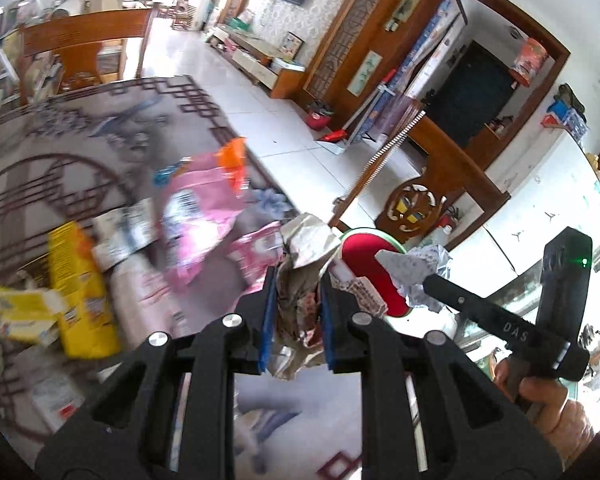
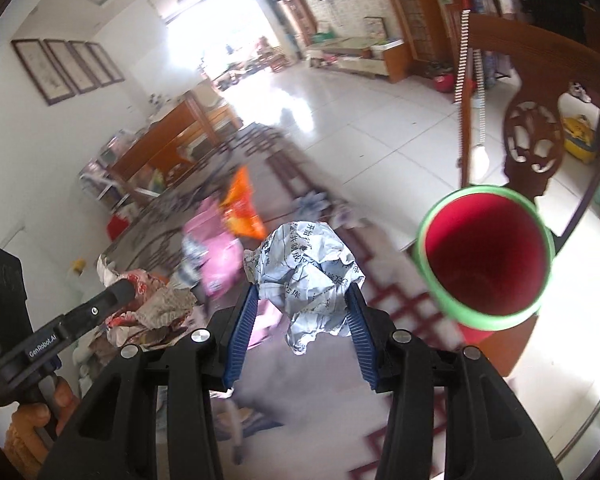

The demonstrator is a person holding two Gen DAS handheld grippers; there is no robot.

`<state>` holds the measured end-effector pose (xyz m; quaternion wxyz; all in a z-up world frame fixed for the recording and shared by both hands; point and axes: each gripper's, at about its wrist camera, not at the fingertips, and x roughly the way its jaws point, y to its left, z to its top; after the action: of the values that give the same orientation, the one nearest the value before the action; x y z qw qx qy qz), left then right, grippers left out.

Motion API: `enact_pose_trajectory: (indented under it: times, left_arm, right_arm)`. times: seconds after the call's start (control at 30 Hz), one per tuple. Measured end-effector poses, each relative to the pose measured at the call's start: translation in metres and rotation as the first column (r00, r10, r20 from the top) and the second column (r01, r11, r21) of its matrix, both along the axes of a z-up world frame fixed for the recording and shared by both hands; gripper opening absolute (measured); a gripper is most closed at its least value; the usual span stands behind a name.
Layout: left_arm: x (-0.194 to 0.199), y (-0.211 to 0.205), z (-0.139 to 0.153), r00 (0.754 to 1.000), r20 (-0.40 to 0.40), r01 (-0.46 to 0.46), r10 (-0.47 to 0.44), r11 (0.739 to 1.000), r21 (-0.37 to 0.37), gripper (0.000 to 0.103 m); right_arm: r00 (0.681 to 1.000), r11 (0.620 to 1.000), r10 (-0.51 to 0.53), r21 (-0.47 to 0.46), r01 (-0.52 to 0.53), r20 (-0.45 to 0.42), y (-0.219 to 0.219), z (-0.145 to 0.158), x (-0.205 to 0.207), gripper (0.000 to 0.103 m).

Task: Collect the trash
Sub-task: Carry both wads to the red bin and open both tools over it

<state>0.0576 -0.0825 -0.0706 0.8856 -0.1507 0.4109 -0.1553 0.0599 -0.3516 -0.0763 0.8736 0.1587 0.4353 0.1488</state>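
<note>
Two hand-held grippers carry crumpled trash above a cluttered table whose patterned cloth shows a dark lattice border. The left gripper has its blue pads pressed tight on a crumpled foil wrapper, silver outside with reddish print, which sticks up and hangs down between the narrow jaws. The right gripper holds its jaws partly apart, closed on a wad of white paper printed with blue characters, the paper bulging above and below the pads.

The landmark is a red bin with a green rim, its mouth tilted toward the right wrist camera. Seen from there, the paper wad sits to the left of the bin and apart from it, and the foil wrapper lies farther left of it again, beyond the paper wad. In the left wrist view the bin shows just right of the foil wrapper, with the paper wad overlapping its right side and the right gripper's black finger reaching in from the lower right.

Farther from the bin, more litter lies on the table: a pink package, an orange packet, a yellow box and a yellow wrapper, all blurred. A carved wooden chair back stands behind the bin on a white tiled floor.
</note>
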Motion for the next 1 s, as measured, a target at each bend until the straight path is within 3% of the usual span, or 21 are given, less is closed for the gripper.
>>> enact_pose_trajectory:
  times: [0.43,0.6,0.63,0.73,0.8,1.0]
  left_arm:
    - [0.093,-0.13,-0.039,0.976,-0.082,0.199,-0.202,0.979,-0.049,0.019]
    - [0.119,-0.175,-0.051,0.959,-0.108,0.255,-0.26,0.965,-0.062,0.02]
    - [0.123,-0.183,-0.052,0.957,-0.108,0.264,-0.269,0.963,-0.06,0.024]
    - [0.132,-0.201,-0.055,0.952,-0.107,0.283,-0.288,0.957,-0.059,0.055]
    - [0.136,-0.207,-0.056,0.952,-0.101,0.284,-0.289,0.957,-0.061,0.059]
    - [0.134,-0.199,-0.052,0.959,-0.1,0.26,-0.264,0.964,-0.054,0.06]
  right_arm:
    - [0.961,0.962,-0.272,-0.031,0.27,-0.06,-0.128,-0.023,0.045,0.044]
    - [0.946,0.948,-0.317,-0.048,0.314,-0.071,-0.16,-0.03,0.056,0.049]
    - [0.944,0.946,-0.323,-0.051,0.32,-0.072,-0.165,-0.031,0.058,0.053]
    - [0.94,0.944,-0.329,-0.055,0.325,-0.09,-0.179,-0.039,0.068,0.064]
    - [0.938,0.942,-0.334,-0.057,0.33,-0.096,-0.185,-0.042,0.073,0.071]
    - [0.939,0.943,-0.333,-0.065,0.328,-0.092,-0.19,-0.043,0.082,0.071]
